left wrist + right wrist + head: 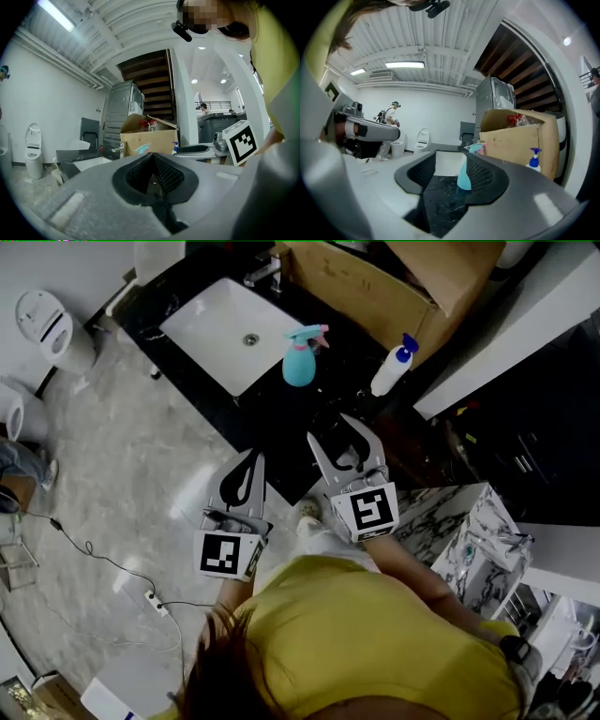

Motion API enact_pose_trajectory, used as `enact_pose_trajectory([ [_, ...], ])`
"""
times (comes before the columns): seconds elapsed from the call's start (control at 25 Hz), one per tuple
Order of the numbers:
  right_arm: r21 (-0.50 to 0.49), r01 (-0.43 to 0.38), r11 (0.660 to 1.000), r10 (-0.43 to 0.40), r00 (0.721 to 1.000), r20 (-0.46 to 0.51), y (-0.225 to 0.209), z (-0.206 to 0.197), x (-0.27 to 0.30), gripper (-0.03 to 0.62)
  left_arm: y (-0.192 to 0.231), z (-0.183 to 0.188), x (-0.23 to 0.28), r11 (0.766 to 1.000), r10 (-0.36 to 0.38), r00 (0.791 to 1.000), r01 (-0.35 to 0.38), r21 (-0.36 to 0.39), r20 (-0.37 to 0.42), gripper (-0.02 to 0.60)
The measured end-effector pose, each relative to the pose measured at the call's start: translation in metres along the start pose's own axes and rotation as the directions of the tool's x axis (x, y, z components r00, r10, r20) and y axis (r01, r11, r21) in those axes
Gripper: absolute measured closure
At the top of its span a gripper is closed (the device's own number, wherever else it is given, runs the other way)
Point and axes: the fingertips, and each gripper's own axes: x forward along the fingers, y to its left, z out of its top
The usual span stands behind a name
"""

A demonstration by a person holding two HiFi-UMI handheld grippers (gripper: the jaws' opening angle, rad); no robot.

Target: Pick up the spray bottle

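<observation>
The teal spray bottle [300, 357] with a pink trigger stands upright on the black counter [272, 423], beside the white sink [220, 334]. My right gripper [330, 427] is open over the counter's near edge, short of the bottle and pointing at it. In the right gripper view the bottle [464, 176] shows in the gap between the open jaws [451, 157], apart from them. My left gripper [254, 457] hangs over the floor just off the counter, jaws together and empty. In the left gripper view [152, 154] the bottle's head [142, 148] peeks over the shut jaws.
A white pump bottle [391, 368] with a blue top stands right of the spray bottle, and behind both sits an open cardboard box [375, 287]. A marble block [469, 531] is at my right. A toilet [47, 324] and cables [103, 559] are on the floor to the left.
</observation>
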Motion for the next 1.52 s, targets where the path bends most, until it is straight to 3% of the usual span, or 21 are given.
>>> enact_pose_trajectory([
  [0.36, 0.011, -0.023, 1.0, 0.023, 0.999, -0.04, -0.038, -0.029, 0.052, 0.373, 0.023, -0.007, 0.058, 1.0, 0.015, 1.0, -0.015, 0.001, -0.011, 0.58],
  [1.08, 0.066, 0.088, 0.994, -0.074, 0.979, -0.189, -0.056, -0.083, 0.129, 0.307, 0.055, -0.035, 0.123, 0.991, -0.136, 0.987, 0.134, -0.032, -0.082, 0.58],
  [1.52, 0.093, 0.114, 0.989, -0.083, 0.955, -0.284, -0.069, -0.129, 0.175, 0.222, 0.08, -0.068, 0.156, 0.987, -0.155, 0.976, 0.148, -0.059, -0.153, 0.58],
])
